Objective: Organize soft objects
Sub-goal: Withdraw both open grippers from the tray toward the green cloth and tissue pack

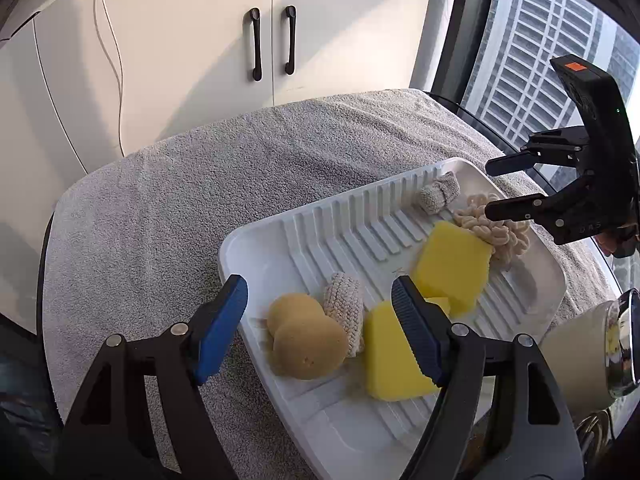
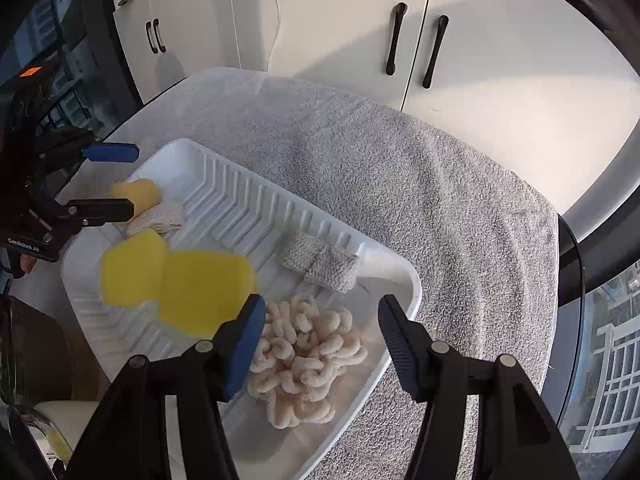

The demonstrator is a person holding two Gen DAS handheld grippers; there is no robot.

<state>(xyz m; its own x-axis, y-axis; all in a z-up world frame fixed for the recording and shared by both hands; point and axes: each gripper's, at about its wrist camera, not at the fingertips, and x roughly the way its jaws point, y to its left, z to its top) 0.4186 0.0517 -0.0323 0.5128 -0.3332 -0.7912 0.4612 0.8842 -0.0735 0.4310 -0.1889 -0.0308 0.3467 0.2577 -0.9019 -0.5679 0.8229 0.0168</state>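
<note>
A white ridged tray (image 1: 280,236) (image 2: 224,176) lies on a grey towel. It holds two yellow sponges (image 1: 452,268) (image 2: 200,292), two round tan sponges (image 1: 306,344), a knitted beige cloth (image 1: 344,308) (image 2: 164,216), a rolled grey knit cloth (image 1: 440,198) (image 2: 320,264) and a cream loopy chenille piece (image 1: 500,232) (image 2: 308,356). My left gripper (image 1: 320,328) (image 2: 108,180) is open and empty above the tan sponges. My right gripper (image 2: 322,340) (image 1: 496,190) is open and empty above the chenille piece.
The grey towel (image 1: 200,184) (image 2: 400,184) covers a round table with a dark rim. White cabinets (image 1: 224,40) stand behind it. A window (image 1: 532,60) is at the right. A cream and chrome object (image 1: 592,344) stands by the tray's near right corner.
</note>
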